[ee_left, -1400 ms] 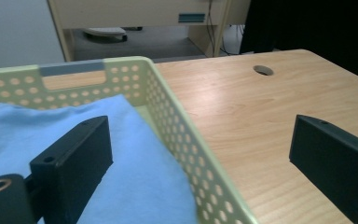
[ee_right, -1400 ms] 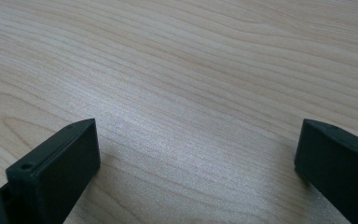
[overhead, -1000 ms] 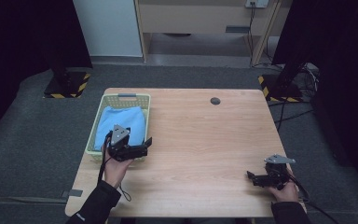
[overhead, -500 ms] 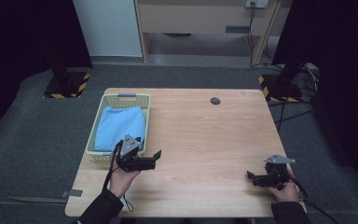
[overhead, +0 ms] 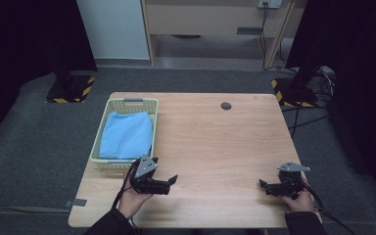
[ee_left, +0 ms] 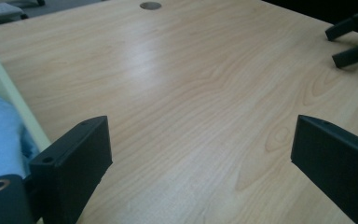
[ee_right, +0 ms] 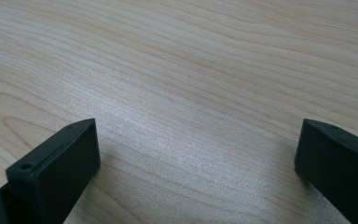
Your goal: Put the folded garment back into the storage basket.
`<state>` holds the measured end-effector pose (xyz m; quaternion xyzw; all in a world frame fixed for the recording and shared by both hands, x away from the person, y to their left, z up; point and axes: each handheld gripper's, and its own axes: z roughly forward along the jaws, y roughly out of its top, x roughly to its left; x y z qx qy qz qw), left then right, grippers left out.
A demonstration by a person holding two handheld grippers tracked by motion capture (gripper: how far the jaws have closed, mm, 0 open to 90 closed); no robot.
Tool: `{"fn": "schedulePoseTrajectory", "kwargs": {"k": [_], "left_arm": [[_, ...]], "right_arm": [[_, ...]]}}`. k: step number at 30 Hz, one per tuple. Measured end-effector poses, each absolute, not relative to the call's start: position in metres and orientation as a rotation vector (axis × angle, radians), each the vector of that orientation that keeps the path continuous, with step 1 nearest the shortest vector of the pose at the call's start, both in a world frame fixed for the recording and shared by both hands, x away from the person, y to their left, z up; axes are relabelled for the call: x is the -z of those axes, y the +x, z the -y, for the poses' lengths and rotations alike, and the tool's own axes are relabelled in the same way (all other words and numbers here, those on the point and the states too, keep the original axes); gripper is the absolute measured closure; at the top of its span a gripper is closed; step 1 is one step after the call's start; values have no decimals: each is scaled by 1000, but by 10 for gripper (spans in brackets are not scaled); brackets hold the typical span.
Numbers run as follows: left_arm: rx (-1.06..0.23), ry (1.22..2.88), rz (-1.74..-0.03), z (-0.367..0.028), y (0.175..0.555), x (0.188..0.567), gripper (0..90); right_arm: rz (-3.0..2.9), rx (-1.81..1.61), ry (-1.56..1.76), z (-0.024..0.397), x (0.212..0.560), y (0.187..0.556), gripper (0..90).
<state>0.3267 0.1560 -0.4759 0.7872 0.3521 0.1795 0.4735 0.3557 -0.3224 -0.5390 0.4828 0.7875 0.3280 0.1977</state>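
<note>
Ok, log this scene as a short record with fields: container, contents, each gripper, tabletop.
container: pale green basket at the table's left edge
contents: folded blue cloth, lying inside the basket
left gripper: jaws open, holding nothing, over bare wood near the basket's front corner
right gripper: jaws open, holding nothing, near the front right edge
tabletop: wooden table with a dark round grommet

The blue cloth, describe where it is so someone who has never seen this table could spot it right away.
Start at the wooden table and look to its left edge, where a pale green basket with slotted walls stands. The blue cloth lies folded inside that basket, taking up most of it. It is the one soft, bright blue thing here; the left gripper near the basket is black, with its jaws open.
</note>
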Motion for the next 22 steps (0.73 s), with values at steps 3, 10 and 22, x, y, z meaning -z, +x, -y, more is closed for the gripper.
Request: {"fn": "schedulePoseTrajectory", "kwargs": {"k": [3, 10, 22], "left_arm": [[-420, 1949, -856, -155, 324, 479, 46], [-377, 2018, -849, -155, 316, 488, 48], [-334, 2119, -896, -168, 305, 504, 50]], "right_arm": [[-2205, -918, 1351, 322, 539, 356, 2], [-2204, -918, 1351, 322, 539, 356, 2], [-2204, -918, 1351, 322, 539, 356, 2]]}}
